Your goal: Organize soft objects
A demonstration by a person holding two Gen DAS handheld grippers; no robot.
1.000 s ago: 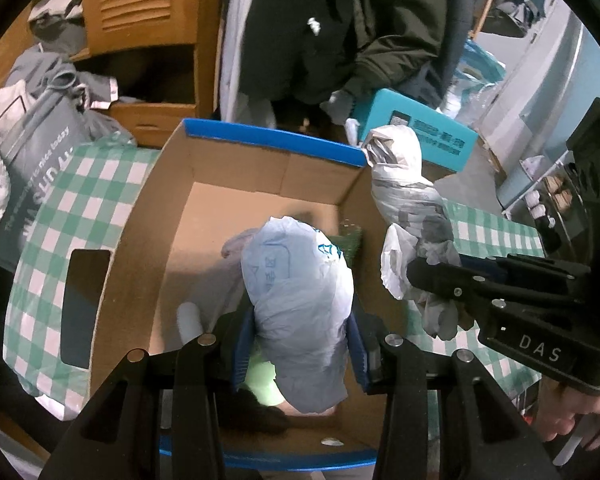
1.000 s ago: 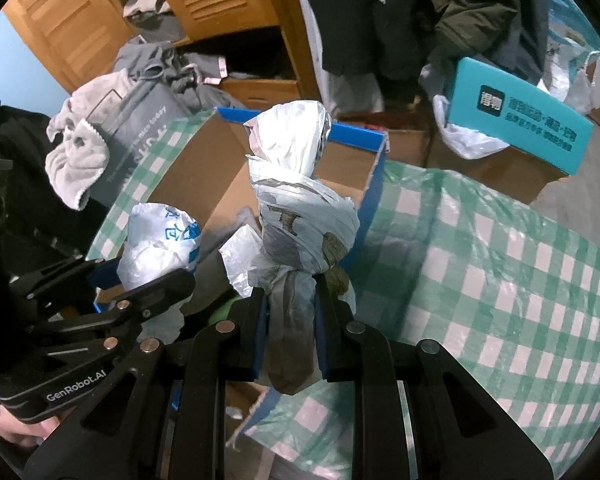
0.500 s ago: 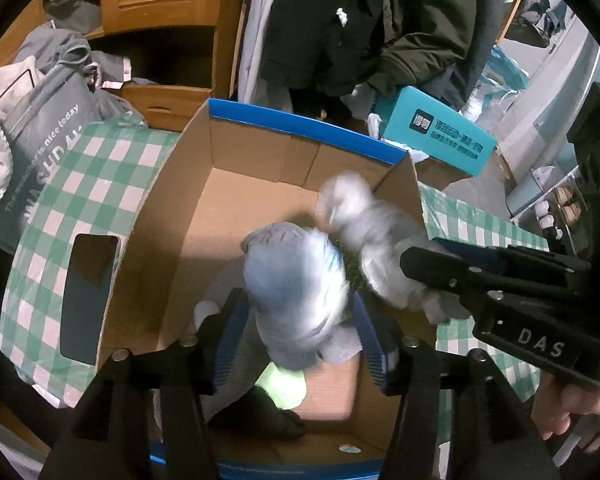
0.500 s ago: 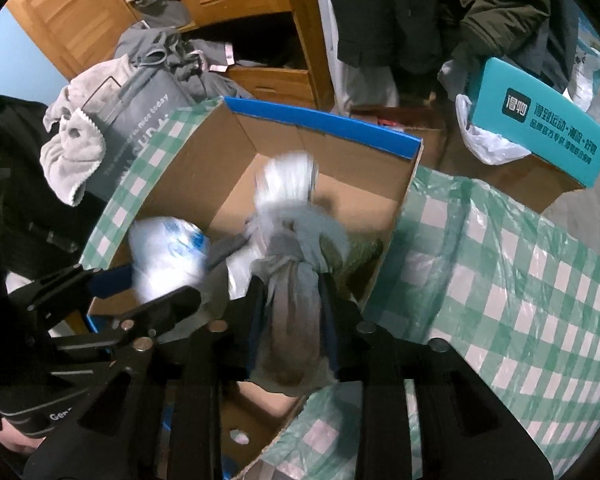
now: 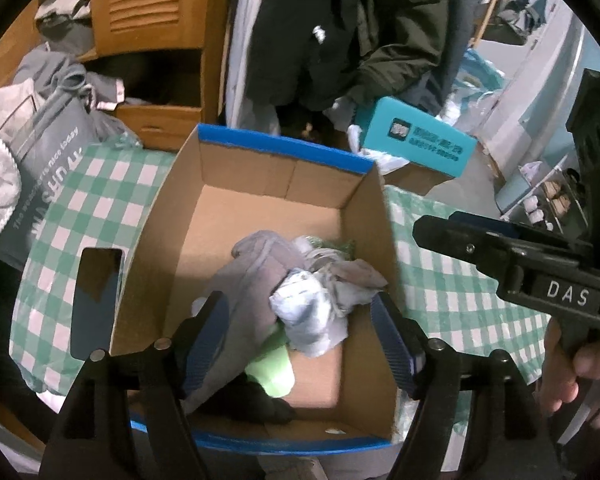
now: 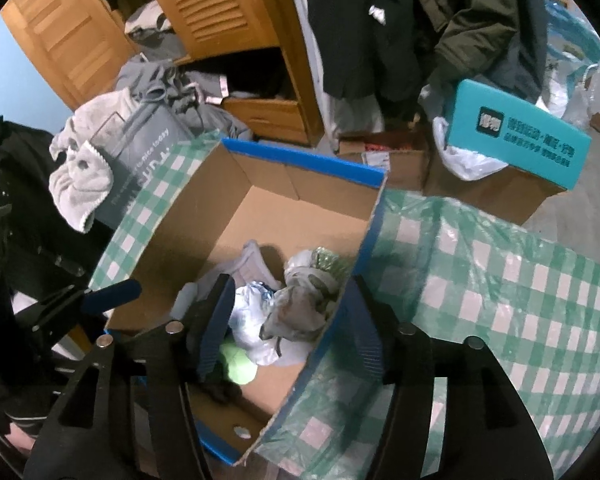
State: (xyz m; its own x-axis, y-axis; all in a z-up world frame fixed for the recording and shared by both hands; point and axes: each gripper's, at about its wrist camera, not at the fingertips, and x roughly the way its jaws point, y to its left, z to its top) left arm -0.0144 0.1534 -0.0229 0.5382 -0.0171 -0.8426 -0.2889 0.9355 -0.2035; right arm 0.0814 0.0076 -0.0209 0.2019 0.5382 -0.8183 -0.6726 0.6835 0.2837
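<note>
A cardboard box (image 5: 284,148) with a blue rim stands on a green checked cloth (image 5: 452,304). A pale blue-white plastic bag bundle (image 5: 308,320) lies in the box. A grey-white bag bundle (image 5: 352,280) rests against it, among grey cloth and a green item (image 5: 272,372). My left gripper (image 5: 300,340) hangs above the pile. Its jaws are opening and no pad touches anything. My right gripper (image 6: 290,320) hovers over the box's right wall. Its jaws are opening too, with the grey bundle (image 6: 300,308) lying loose below them.
A dark phone (image 5: 96,300) lies on the cloth left of the box. A grey tote bag (image 5: 48,168) and towel sit at the far left. Behind are a wooden wardrobe (image 6: 220,12), hanging dark coats (image 5: 340,32) and a teal box (image 6: 520,132) on cartons.
Both grippers let go of their bag bundles, which dropped into the box. Both pairs of jaws spread wide and the grippers rose slightly.
</note>
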